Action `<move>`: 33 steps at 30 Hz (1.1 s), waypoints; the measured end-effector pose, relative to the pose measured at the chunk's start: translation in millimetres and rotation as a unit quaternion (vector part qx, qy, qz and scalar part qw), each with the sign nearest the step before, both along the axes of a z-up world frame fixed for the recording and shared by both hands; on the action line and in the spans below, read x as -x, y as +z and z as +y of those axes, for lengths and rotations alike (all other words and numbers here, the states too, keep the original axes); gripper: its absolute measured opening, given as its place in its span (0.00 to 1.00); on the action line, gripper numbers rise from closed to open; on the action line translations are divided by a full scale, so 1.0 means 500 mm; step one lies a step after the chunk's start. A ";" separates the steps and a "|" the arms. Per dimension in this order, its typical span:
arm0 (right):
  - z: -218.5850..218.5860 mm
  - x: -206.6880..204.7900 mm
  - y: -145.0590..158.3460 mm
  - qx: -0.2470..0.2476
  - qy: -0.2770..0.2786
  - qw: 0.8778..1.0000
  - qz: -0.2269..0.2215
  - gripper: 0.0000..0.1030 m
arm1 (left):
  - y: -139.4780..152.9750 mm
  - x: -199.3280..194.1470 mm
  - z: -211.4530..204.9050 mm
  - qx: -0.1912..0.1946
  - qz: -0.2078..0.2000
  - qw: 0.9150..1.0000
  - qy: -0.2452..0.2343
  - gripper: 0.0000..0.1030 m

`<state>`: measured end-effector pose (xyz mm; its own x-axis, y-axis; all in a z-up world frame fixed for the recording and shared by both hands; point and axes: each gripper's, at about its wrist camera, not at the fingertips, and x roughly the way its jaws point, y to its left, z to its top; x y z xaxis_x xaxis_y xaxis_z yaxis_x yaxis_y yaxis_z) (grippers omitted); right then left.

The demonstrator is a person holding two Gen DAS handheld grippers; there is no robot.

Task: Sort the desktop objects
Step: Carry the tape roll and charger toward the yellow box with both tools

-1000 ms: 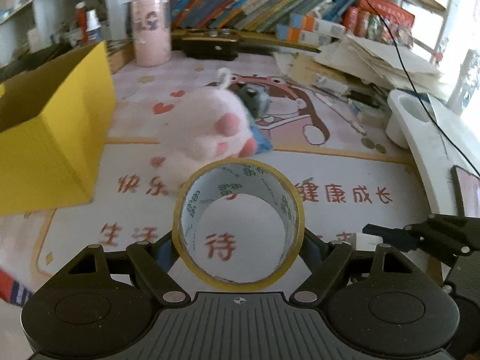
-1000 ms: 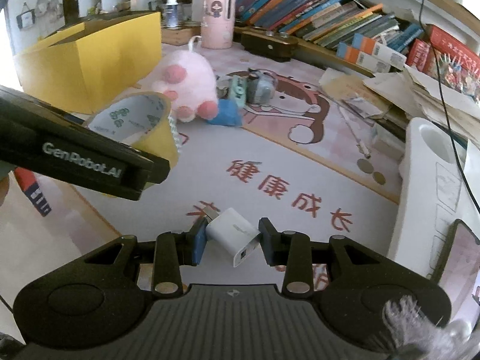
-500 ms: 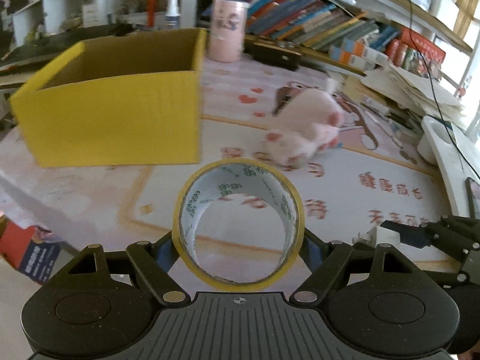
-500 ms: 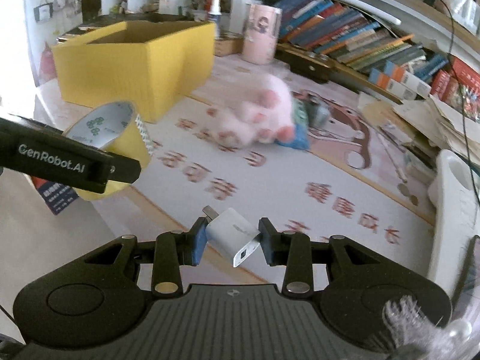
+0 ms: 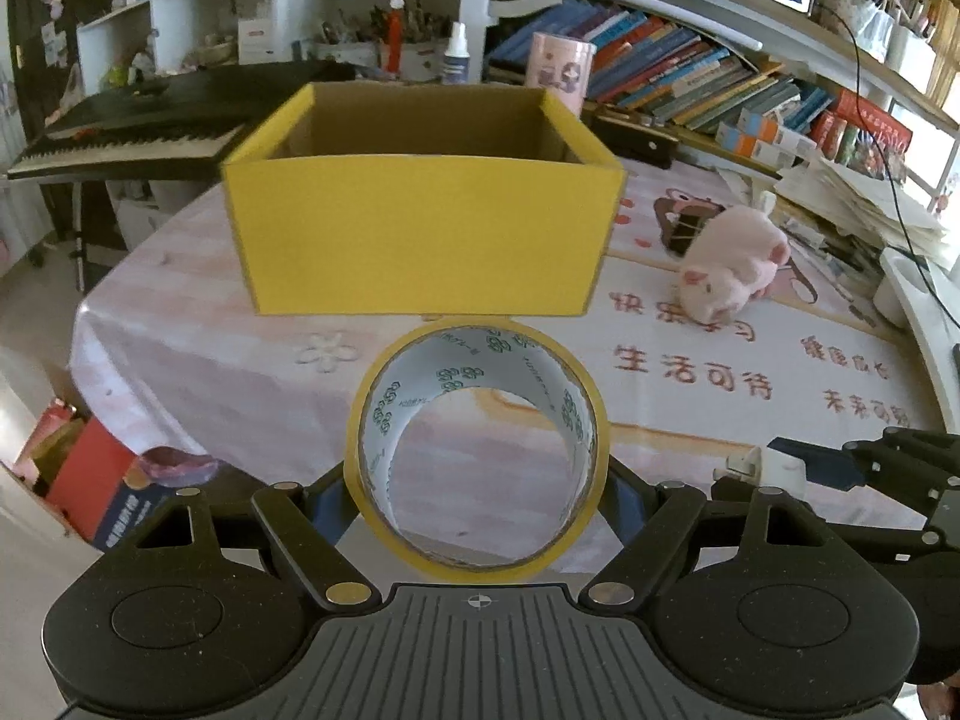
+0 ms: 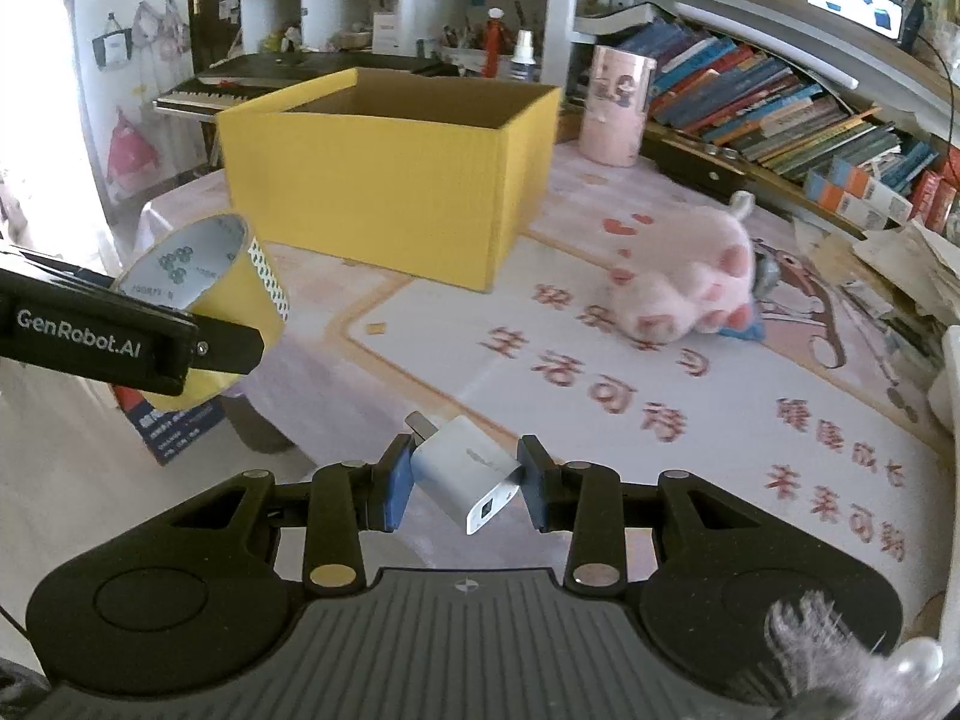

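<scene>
The left hand-held gripper (image 5: 477, 480) is clamping a yellow tape roll (image 5: 477, 450) while the right hand-held gripper (image 6: 465, 480) is pinching a white charger (image 6: 465, 474) near the yellow box (image 6: 384, 180).

Daylit room: crowded bookshelves (image 5: 690, 78), a black keyboard (image 5: 132, 132), a table under a pink cartoon tablecloth (image 6: 690, 396).

Ahead of both tongs the yellow cardboard box (image 5: 420, 240) stands open-topped, its near wall blocking a level approach. Bare worktop (image 6: 480, 360) lies between tongs and box. Right of the box, a pink plush paw (image 6: 690, 282) occupies the mat.
</scene>
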<state>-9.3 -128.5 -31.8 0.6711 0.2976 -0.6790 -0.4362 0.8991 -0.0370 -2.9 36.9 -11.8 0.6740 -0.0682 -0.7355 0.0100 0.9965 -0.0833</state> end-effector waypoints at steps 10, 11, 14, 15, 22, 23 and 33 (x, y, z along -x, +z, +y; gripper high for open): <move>0.091 0.022 0.002 -0.005 0.000 1.000 0.015 0.34 | 0.002 0.053 0.103 0.007 -0.009 1.000 0.024 0.80; 0.099 0.023 0.002 -0.005 0.002 1.000 0.013 0.34 | 0.002 0.055 0.112 0.009 -0.010 1.000 0.027 0.80; 0.125 0.025 0.009 -0.002 0.009 1.000 0.006 0.34 | 0.003 0.063 0.137 0.015 -0.015 0.999 0.036 0.80; 0.132 0.025 0.012 0.000 0.011 1.000 0.003 0.34 | 0.004 0.064 0.145 0.016 -0.018 0.999 0.039 0.80; 0.172 0.011 0.038 0.008 0.021 1.000 -0.015 0.34 | 0.016 0.059 0.175 0.024 -0.034 0.998 0.045 0.80; 0.176 0.009 0.043 0.009 0.023 1.000 -0.018 0.34 | 0.017 0.057 0.177 0.025 -0.035 0.998 0.046 0.80; 0.191 -0.042 0.084 0.011 0.034 0.999 -0.039 0.34 | 0.046 0.014 0.185 0.032 -0.057 0.997 0.046 0.80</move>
<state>11.5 -33.2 10.0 0.7015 0.3301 -0.6316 -0.4911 0.8662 -0.0927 -10.0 129.3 11.3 0.7583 -0.0460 -0.6503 -0.0682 0.9864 -0.1494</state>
